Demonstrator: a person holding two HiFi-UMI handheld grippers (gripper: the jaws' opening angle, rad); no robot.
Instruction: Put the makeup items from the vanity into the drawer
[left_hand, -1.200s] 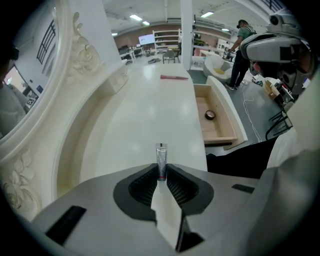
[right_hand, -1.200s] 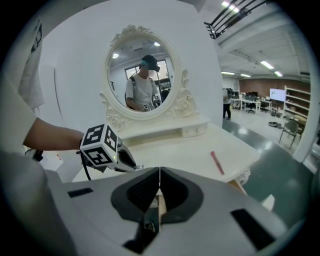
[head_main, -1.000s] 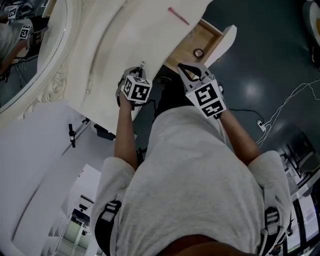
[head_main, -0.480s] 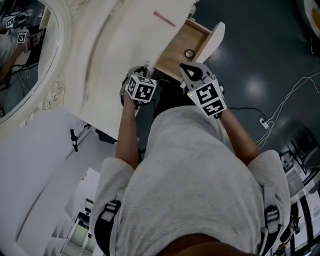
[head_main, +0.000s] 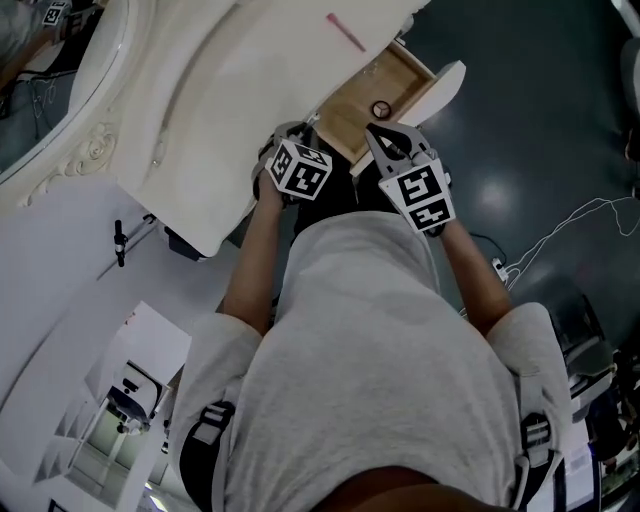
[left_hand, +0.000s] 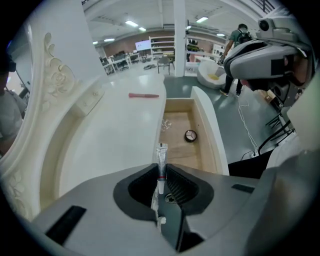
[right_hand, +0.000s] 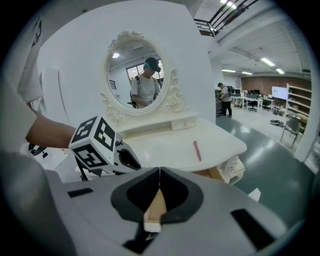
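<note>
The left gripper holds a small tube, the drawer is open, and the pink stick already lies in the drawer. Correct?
No. The pink stick lies on the vanity top, not in the drawer; the left gripper view shows it. The left gripper does hold the small tube, and the drawer is open.

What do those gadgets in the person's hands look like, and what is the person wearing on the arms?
The left gripper and the right gripper are grey plastic shells with two black ribbed jaw pads. The left cube and the right cube are white with black square markers. The person wears a light grey T-shirt with short sleeves.
</note>
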